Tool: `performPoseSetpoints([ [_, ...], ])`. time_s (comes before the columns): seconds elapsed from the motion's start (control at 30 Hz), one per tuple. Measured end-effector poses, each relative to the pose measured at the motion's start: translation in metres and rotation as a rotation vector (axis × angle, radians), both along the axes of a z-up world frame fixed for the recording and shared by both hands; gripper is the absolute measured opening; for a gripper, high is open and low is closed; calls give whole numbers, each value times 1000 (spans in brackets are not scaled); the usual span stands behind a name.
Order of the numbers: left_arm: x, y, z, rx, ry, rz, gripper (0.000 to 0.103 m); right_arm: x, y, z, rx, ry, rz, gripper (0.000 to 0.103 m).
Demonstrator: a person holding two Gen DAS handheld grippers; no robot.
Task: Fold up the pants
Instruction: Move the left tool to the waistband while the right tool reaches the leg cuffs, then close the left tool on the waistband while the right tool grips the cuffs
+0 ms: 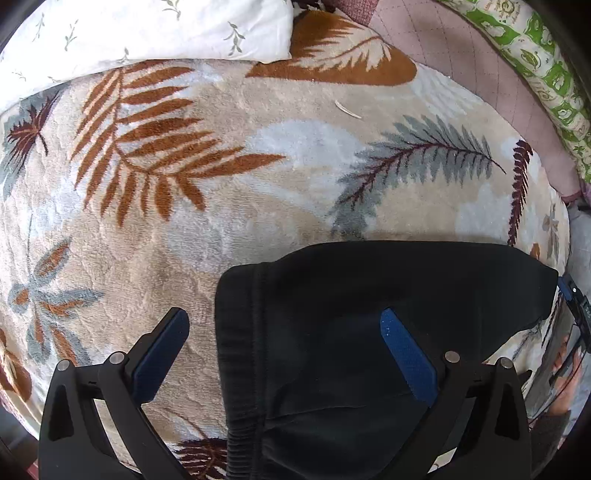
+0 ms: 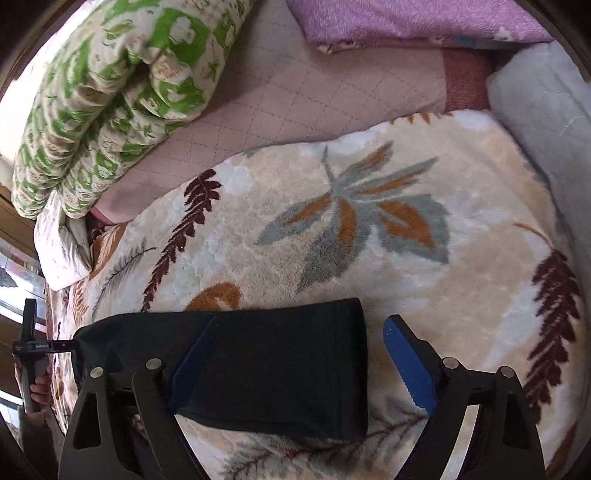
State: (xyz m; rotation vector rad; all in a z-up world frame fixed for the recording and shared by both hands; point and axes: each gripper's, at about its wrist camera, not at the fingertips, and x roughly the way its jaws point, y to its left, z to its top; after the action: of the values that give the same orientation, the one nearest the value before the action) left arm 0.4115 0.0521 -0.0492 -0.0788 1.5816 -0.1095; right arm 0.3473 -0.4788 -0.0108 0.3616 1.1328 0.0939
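The black pants (image 1: 369, 332) lie folded flat on a leaf-patterned blanket (image 1: 221, 184). In the left wrist view their ribbed waistband end (image 1: 240, 350) lies between my left gripper's fingers. My left gripper (image 1: 284, 325) is open just above the pants and holds nothing. In the right wrist view the other end of the pants (image 2: 280, 369) lies between my right gripper's fingers. My right gripper (image 2: 299, 332) is open above it and empty. The right gripper also shows at the far right of the left wrist view (image 1: 572, 302), and the left one at the far left of the right wrist view (image 2: 33, 347).
A white leaf-print pillow (image 1: 147, 29) lies at the far left. A green-patterned rolled quilt (image 2: 110, 92) and a pink quilted sheet (image 2: 295, 103) lie beyond the blanket (image 2: 406, 221). A purple cover (image 2: 406, 18) and a pale cushion (image 2: 546, 129) are at the far right.
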Motion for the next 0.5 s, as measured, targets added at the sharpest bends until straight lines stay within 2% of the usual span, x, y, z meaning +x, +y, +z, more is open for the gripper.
performPoseSetpoints([
  [0.07, 2, -7, -3, 7, -2, -20, 103, 8, 3, -6, -12, 21, 22, 78],
  [0.17, 6, -20, -6, 27, -11, -31, 103, 15, 6, -14, -32, 47, 41, 72],
  [0.3, 26, -23, -5, 14, -1, -19, 103, 21, 3, -20, -29, 63, 60, 70],
  [0.47, 40, -32, -2, 20, 19, -32, 103, 24, -1, -27, -18, 77, 62, 59],
  [0.5, 41, -33, -3, 15, 22, -35, 96, 23, -2, -27, -16, 75, 61, 58],
])
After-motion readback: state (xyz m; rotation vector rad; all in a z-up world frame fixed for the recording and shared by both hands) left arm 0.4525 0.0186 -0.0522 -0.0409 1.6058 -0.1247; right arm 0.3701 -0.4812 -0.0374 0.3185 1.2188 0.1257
